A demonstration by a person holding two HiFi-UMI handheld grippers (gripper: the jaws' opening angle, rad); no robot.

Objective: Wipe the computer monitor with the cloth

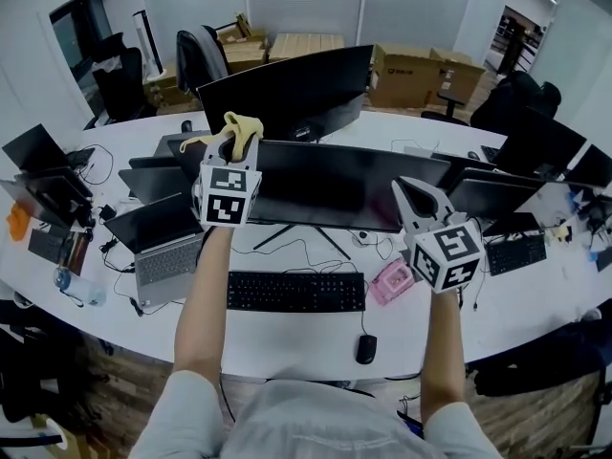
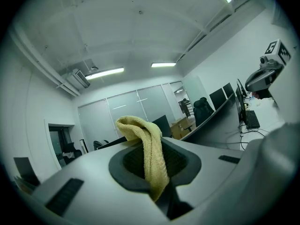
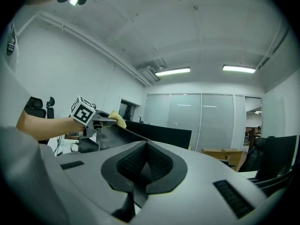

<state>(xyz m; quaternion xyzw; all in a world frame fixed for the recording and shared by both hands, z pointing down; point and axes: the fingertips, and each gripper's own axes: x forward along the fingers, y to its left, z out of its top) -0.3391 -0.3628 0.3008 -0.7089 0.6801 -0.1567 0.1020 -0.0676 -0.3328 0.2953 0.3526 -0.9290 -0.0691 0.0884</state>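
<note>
A person is facing a white desk [image 1: 287, 338] and holding the left gripper [image 1: 232, 149] up at the 10 o'clock corner of the wide dark computer monitor [image 1: 335, 185]. Its jaws are pinching a yellow cloth [image 1: 239, 125], which is drooping over the jaw tips right by the screen's top edge. The right gripper [image 1: 409, 191] is hovering at the monitor's 4 o'clock side, its jaws pressing together with nothing between them, while a black keyboard [image 1: 295, 292] is lying at 6 o'clock below the screen
</note>
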